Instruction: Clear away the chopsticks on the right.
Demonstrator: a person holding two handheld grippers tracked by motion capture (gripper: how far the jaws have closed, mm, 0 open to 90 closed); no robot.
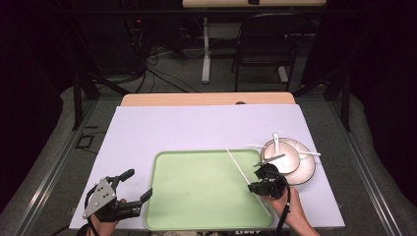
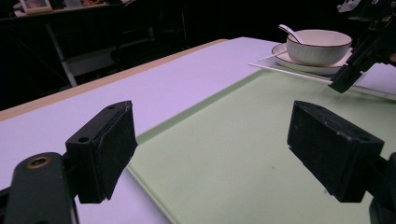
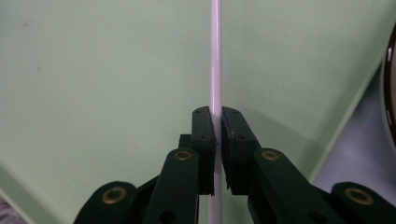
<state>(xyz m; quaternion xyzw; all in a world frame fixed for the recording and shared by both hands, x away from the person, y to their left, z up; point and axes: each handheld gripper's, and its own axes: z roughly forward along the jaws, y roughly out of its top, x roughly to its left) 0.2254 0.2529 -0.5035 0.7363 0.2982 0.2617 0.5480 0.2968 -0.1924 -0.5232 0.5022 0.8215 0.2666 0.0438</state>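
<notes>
Right gripper (image 1: 259,183) has its jaws pinched tight on a white chopstick (image 1: 237,165), with nothing but the thin stick between the pads; in the right gripper view the chopstick (image 3: 215,56) runs straight up from the closed jaws over the green tray (image 3: 93,70). From the high view, that gripper sits over the tray's (image 1: 196,206) right-hand side, held by a hand (image 1: 290,209) coming in from the tray's near right corner. The chopstick slants from the jaws toward the tray's far edge, its far tip about level with that rim.

Left gripper (image 1: 132,186) rests at the tray's near left corner, jaws spread wide and empty. Its own view looks between the two black pads across the tray surface (image 2: 224,140).

Just beyond the tray's right edge stands a white plate (image 1: 307,172) with a white bowl (image 1: 285,156) on it; a white spoon (image 1: 276,141) leans in the bowl. Another white stick (image 1: 310,153) lies across the plate's far side. Tray and plate rest on a pale lilac table cover (image 1: 196,128).
</notes>
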